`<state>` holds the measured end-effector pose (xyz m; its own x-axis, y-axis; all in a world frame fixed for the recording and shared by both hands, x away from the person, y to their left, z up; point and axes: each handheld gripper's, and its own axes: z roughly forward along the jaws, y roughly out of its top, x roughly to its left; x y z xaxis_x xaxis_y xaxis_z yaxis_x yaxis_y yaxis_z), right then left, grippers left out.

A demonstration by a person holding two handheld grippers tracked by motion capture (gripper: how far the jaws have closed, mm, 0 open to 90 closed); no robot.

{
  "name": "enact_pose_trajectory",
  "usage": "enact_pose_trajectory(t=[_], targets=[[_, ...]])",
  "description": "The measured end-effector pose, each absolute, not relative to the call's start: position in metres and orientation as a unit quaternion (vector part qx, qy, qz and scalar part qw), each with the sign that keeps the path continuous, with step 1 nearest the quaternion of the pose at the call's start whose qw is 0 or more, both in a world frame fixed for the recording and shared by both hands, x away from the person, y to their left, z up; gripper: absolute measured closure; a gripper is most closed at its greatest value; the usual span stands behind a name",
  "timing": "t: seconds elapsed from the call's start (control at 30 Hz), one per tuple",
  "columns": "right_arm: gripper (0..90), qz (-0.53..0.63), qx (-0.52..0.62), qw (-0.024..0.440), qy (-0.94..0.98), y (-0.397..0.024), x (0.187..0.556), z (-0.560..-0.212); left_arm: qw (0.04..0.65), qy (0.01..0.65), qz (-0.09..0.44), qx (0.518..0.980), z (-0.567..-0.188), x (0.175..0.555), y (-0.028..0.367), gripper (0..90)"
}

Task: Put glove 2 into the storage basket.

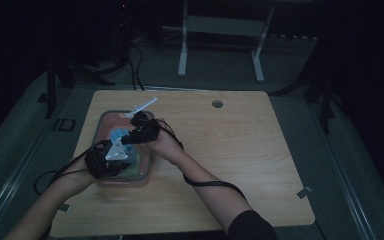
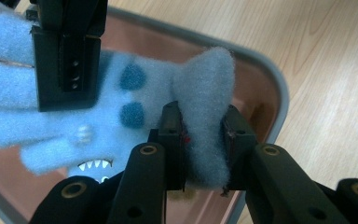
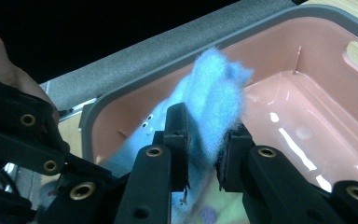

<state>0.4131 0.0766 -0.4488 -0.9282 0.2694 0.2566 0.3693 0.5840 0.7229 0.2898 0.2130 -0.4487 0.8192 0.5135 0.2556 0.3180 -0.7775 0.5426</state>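
Fluffy blue glove [image 2: 135, 107], clamped by both grippers over pink bin [image 3: 307, 56], partly hidden.

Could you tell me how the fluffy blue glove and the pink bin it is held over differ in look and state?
The blue glove is soft and fuzzy, with dark spots and printed teeth; the pink bin is hard, glossy and plain with a grey rim. The glove hangs pinched between the left gripper and right gripper; the bin rests on the table, ungripped.
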Motion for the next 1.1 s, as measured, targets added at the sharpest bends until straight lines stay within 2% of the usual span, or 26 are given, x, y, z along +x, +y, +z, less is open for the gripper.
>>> enact_pose_trajectory(t=[0.63,0.77,0.87,1.03,1.07,1.1], targets=[[74.7,-0.367,-0.207,0.061,-0.905,0.091,0.433,-0.488,0.244,0.252,0.138,0.927,-0.489,0.322,0.219,73.8],[65.3,-0.361,-0.208,0.056,-0.907,0.089,0.434,-0.488,0.241,0.254,0.130,0.928,-0.494,0.326,0.218,72.0],[54.3,-0.371,-0.211,0.059,-0.902,0.084,0.435,-0.486,0.238,0.255,0.127,0.929,-0.495,0.327,0.216,70.3],[31.6,-0.386,-0.205,0.075,-0.896,0.074,0.432,-0.483,0.249,0.271,0.128,0.921,-0.489,0.327,0.215,55.8],[28.0,-0.387,-0.202,0.079,-0.896,0.072,0.431,-0.482,0.250,0.271,0.129,0.920,-0.487,0.326,0.215,49.7],[28.0,-0.387,-0.202,0.079,-0.896,0.072,0.431,-0.482,0.250,0.271,0.129,0.920,-0.487,0.326,0.215,47.0]])
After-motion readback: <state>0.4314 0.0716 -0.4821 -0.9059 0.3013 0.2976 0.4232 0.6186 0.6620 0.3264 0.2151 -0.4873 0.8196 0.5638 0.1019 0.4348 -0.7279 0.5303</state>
